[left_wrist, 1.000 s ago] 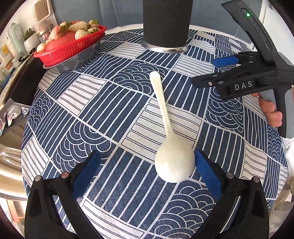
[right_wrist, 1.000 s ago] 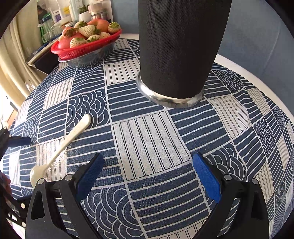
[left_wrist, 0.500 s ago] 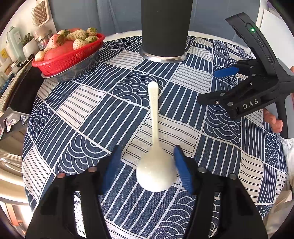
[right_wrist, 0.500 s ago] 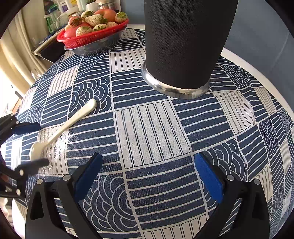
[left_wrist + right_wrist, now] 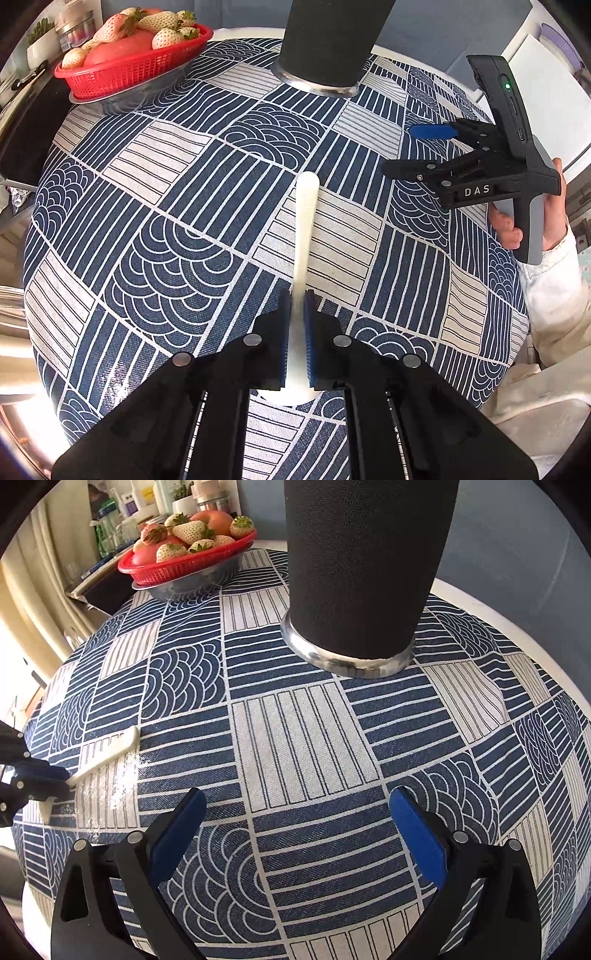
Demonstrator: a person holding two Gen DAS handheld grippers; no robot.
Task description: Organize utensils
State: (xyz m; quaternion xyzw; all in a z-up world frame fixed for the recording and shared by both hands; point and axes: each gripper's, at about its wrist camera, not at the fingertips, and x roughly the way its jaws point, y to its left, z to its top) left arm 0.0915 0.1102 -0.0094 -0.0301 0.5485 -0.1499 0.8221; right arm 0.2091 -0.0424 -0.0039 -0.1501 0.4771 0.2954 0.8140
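Left gripper (image 5: 297, 325) clamped on a white soup spoon (image 5: 303, 236); right gripper (image 5: 295, 830) spread wide with nothing between its pads.

The left jaws have just been closing and now pinch the spoon's neck just above the bowl, the handle pointing away over the blue-and-white patterned tablecloth (image 5: 177, 206). Beyond the handle tip stands a tall black utensil holder (image 5: 365, 568) with a metal base ring. A red basket of strawberries (image 5: 133, 55) sits at the far left edge, well apart from the spoon.
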